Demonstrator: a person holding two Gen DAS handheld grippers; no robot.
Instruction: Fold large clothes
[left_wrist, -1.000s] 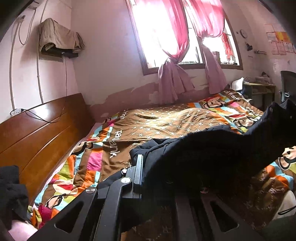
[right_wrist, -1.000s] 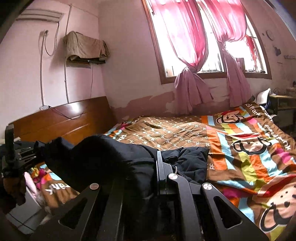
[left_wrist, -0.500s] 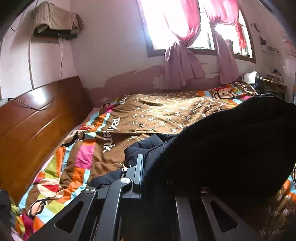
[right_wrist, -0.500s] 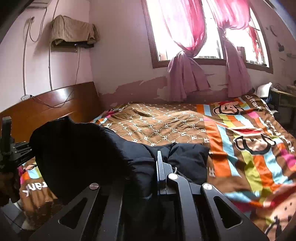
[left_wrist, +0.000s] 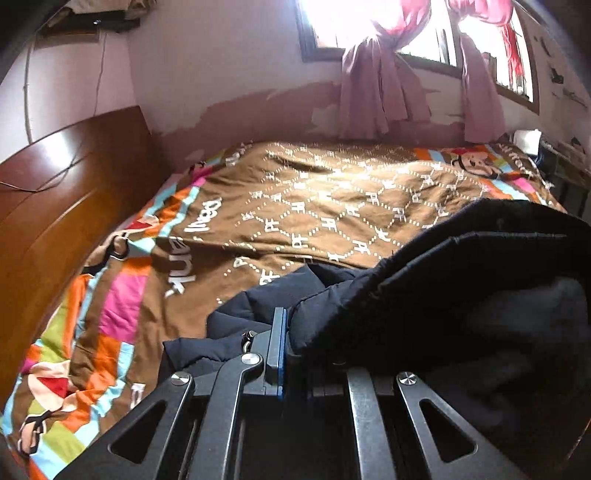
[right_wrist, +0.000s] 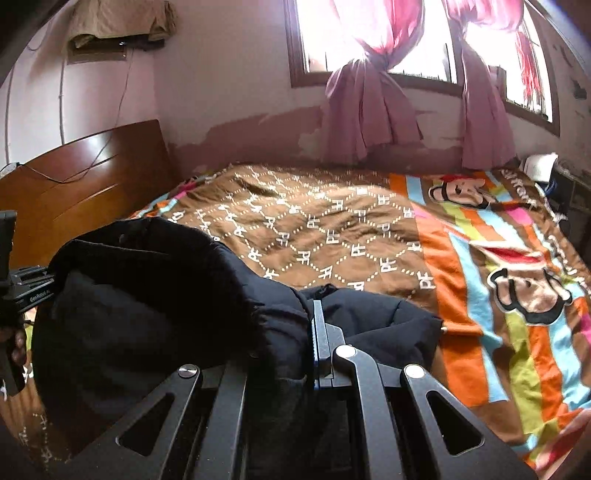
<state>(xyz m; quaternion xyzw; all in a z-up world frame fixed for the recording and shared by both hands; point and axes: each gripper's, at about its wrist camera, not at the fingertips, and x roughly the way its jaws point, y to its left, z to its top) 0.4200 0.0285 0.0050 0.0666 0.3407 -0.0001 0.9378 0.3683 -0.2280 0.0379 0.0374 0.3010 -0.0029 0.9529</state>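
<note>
We hold the dark jacket (left_wrist: 461, 288) clamped in both the left tool (left_wrist: 295, 347) and right tool (right_wrist: 295, 343), above the bed (right_wrist: 332, 229). Keep both level, edge taut, lowering forward evenly.

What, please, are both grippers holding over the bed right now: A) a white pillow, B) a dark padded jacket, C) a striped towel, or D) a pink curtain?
B: the dark padded jacket is pinched in the left gripper and the right gripper, above the patterned bedspread.
</note>
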